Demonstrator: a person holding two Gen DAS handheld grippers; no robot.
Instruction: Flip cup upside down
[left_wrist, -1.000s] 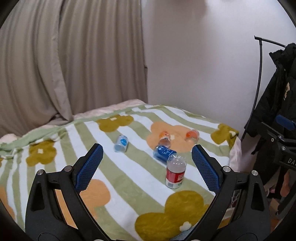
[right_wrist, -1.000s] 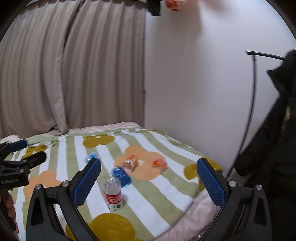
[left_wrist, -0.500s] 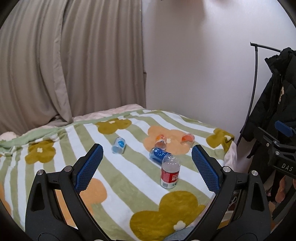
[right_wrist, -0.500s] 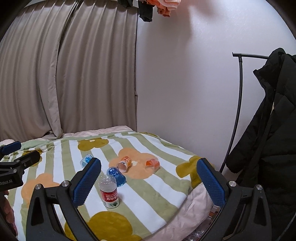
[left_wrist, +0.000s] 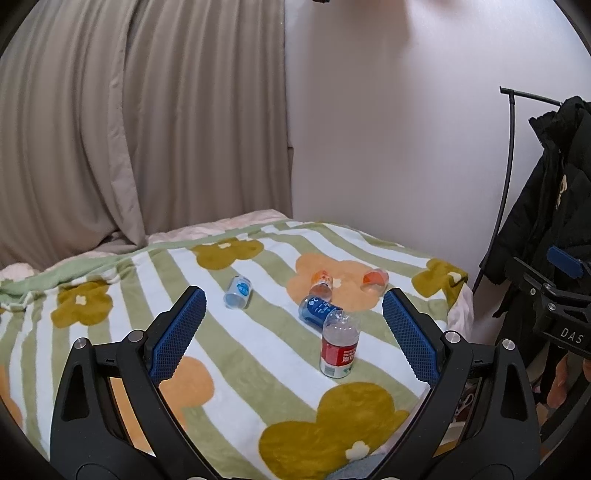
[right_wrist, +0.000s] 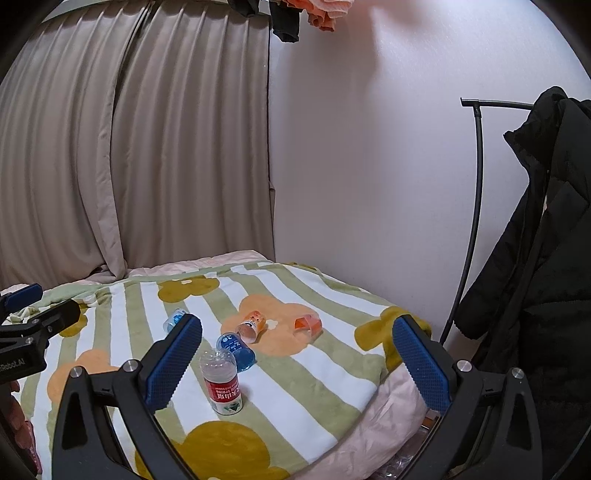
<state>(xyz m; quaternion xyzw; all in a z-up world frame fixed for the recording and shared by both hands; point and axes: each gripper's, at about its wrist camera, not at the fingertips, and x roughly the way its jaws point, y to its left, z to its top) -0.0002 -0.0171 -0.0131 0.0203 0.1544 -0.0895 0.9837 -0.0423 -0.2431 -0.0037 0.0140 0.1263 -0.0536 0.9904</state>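
Several small cups lie on their sides on a striped flower blanket (left_wrist: 122, 295): a light blue cup (left_wrist: 238, 291), a dark blue cup (left_wrist: 317, 310), an orange printed cup (left_wrist: 322, 282) and a clear orange cup (left_wrist: 375, 279). In the right wrist view they are the light blue cup (right_wrist: 173, 320), the dark blue cup (right_wrist: 236, 345), the orange printed cup (right_wrist: 253, 325) and the clear orange cup (right_wrist: 308, 325). My left gripper (left_wrist: 293, 301) hangs open and empty, short of the cups. My right gripper (right_wrist: 297, 325) is also open and empty, further back.
A red-labelled water bottle (left_wrist: 340, 349) (right_wrist: 221, 384) stands just in front of the dark blue cup. Curtains and a white wall back the bed. A black coat (right_wrist: 535, 277) hangs on a rack at the right, past the bed's edge.
Both views have shifted slightly; the right one has steadied and turned so that more of the coat and rack shows. Nothing on the blanket has moved. Both grippers stay open.
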